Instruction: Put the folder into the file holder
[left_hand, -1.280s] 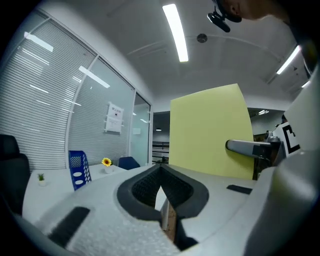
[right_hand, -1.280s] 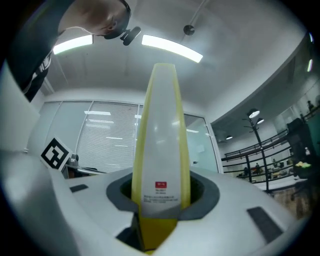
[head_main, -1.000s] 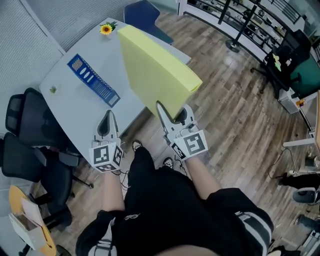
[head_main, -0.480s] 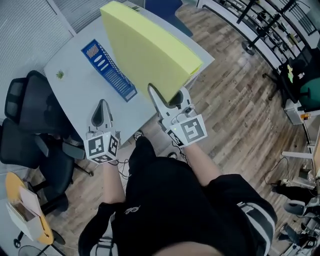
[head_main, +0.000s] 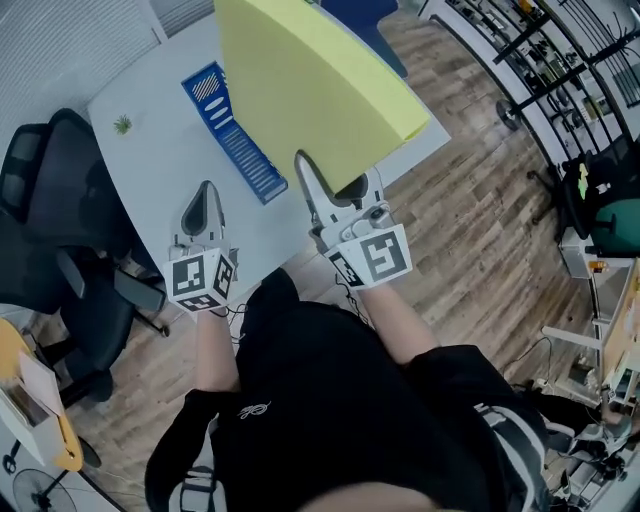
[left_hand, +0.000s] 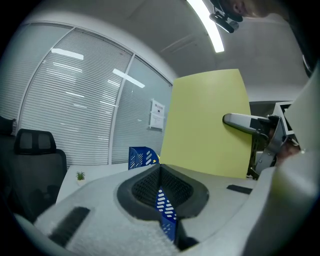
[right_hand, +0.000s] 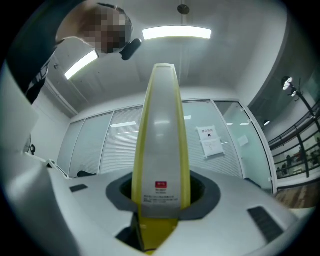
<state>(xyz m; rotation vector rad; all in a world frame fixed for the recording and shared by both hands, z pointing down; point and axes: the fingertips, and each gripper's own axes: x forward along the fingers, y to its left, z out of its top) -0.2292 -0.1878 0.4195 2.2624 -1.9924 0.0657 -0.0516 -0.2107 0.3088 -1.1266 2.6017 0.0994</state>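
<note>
Bright overhead strip lights (right_hand: 176, 33), fisheye-darkened corners

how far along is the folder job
Done: the yellow folder is picked up, clamped upright in the right gripper above the table. In hand: it is held up next to the blue file holder, not yet in it. Left: lower the folder into the file holder and let go. The left gripper is shut and empty.
</note>
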